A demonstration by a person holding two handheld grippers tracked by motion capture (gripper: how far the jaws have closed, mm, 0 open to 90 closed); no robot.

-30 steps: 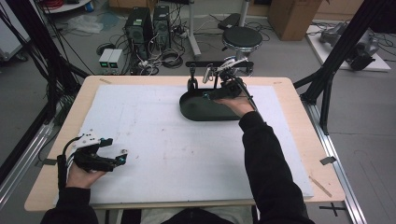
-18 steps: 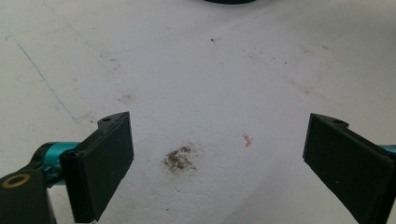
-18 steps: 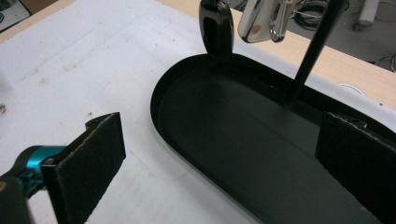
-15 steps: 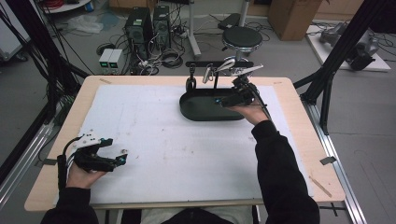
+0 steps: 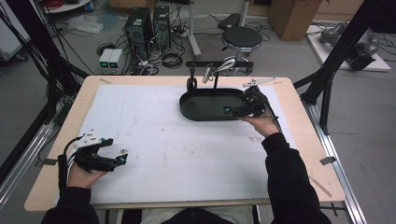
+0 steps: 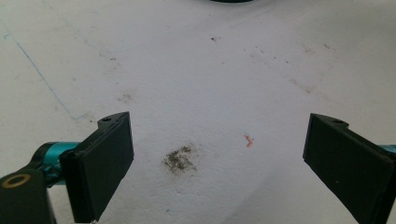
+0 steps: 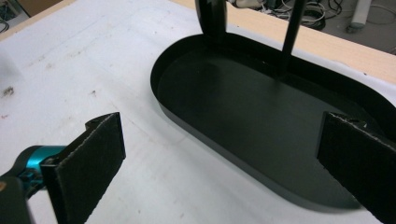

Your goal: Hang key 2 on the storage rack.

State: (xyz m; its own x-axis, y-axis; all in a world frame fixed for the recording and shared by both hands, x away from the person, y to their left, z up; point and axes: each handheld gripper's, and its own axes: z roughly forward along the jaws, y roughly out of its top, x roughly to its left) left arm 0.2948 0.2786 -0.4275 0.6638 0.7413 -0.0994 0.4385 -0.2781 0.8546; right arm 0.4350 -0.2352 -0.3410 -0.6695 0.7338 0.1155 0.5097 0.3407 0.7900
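**Both grippers open, nothing held**

Left gripper (image 5: 122, 160) sits near the table's front left over the white sheet (image 5: 154, 140), jaws wide apart; a dark smudge (image 6: 180, 160) lies between them. Right gripper (image 5: 227, 110) is at the right end of the black oval tray (image 5: 205, 112), jaws spread across its near rim. Tray is smooth and shallow, with an upright post (image 7: 290, 32) on its far side. Stool (image 5: 241, 37) and computer towers (image 5: 148, 23) stand on the floor beyond.
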